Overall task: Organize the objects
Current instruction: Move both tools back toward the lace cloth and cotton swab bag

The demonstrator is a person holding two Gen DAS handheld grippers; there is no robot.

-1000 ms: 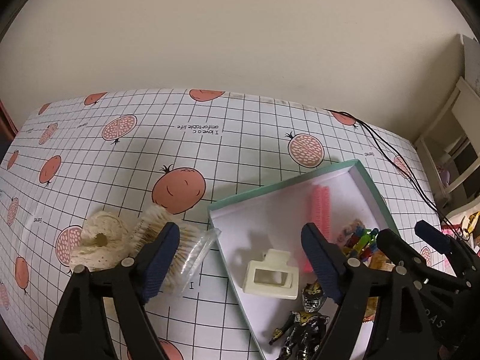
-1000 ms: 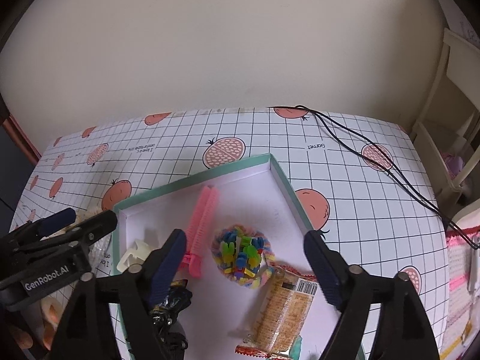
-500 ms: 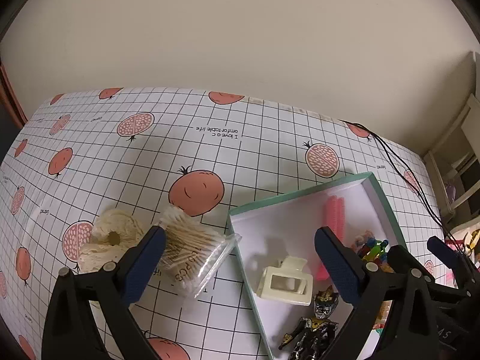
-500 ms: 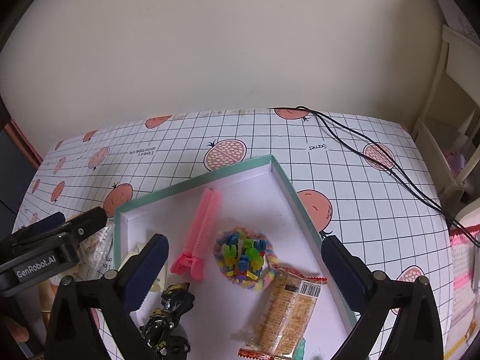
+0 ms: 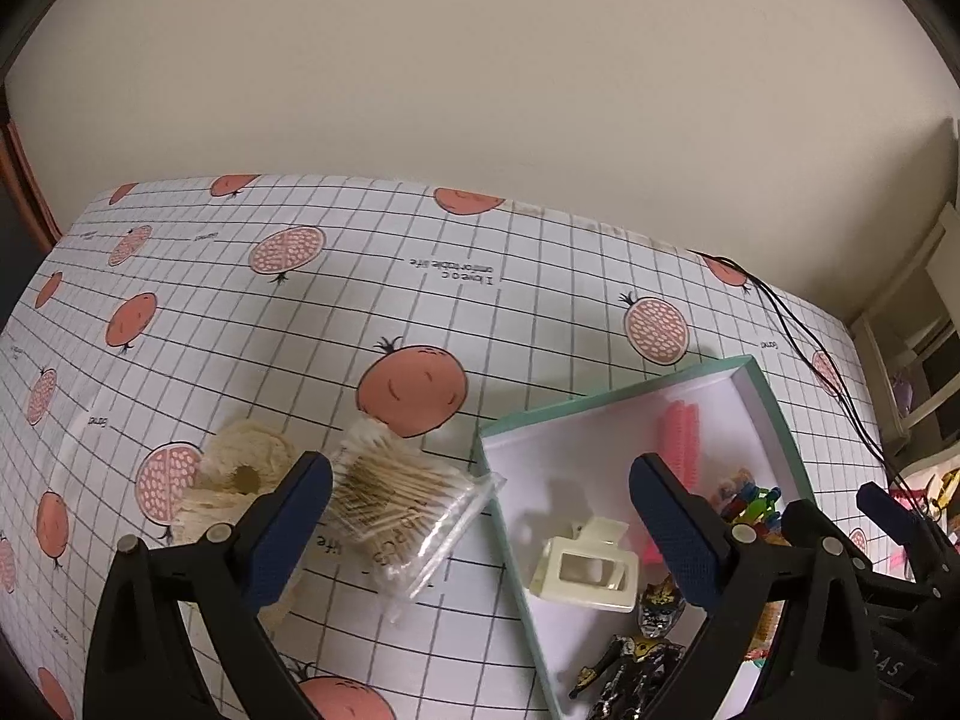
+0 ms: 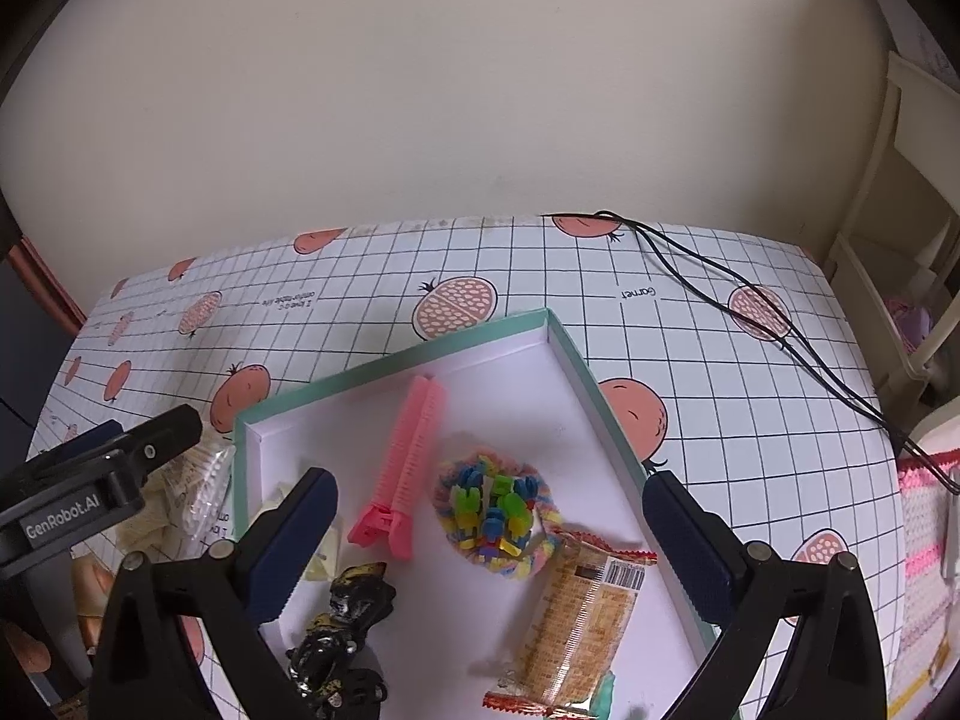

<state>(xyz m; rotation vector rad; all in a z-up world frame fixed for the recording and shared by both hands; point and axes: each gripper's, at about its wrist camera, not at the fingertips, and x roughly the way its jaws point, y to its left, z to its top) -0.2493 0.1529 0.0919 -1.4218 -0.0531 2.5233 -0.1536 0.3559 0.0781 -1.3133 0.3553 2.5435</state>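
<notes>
Jaws of both grippers, left (image 5: 480, 516) and right (image 6: 489, 531), stand wide and empty; the swab bag (image 5: 408, 510), slippery, could slide from a shallow pinch outside the box (image 5: 774, 414).

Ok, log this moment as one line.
left gripper: open, empty | right gripper: open, empty | box: five items inside | cotton swab bag, scrunchie: still outside

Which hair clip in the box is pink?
The long ribbed clip is pink. The other clip, the square claw clip, is cream and lies nearer the box's left wall.
</notes>
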